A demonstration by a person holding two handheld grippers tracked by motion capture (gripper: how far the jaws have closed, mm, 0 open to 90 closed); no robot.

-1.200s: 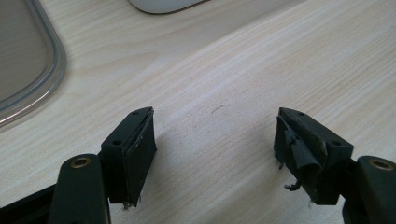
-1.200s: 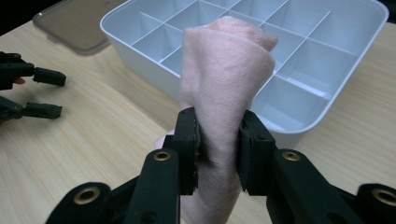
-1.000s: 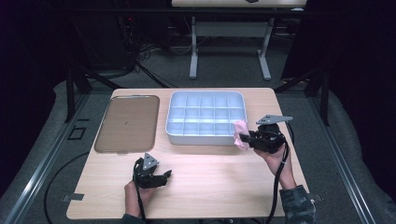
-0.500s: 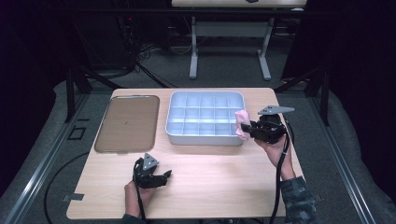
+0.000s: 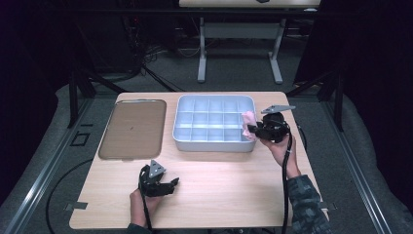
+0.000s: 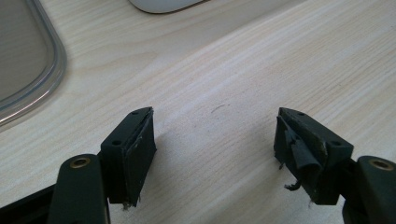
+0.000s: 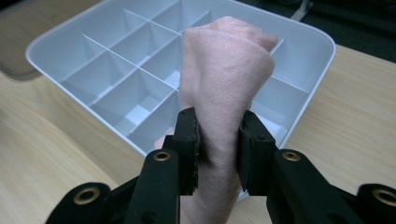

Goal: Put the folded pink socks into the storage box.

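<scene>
Over the desk [image 5: 219, 170] we are pinching a pink cloth [image 7: 224, 84] in our right claw [image 7: 218, 149] at the divided tray [image 5: 214, 146], our left claw [image 6: 215, 144] gaping empty.

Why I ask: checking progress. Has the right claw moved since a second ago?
Yes. The right claw, holding the pink cloth, moved up the table's far side, along the tray's right wall.
</scene>
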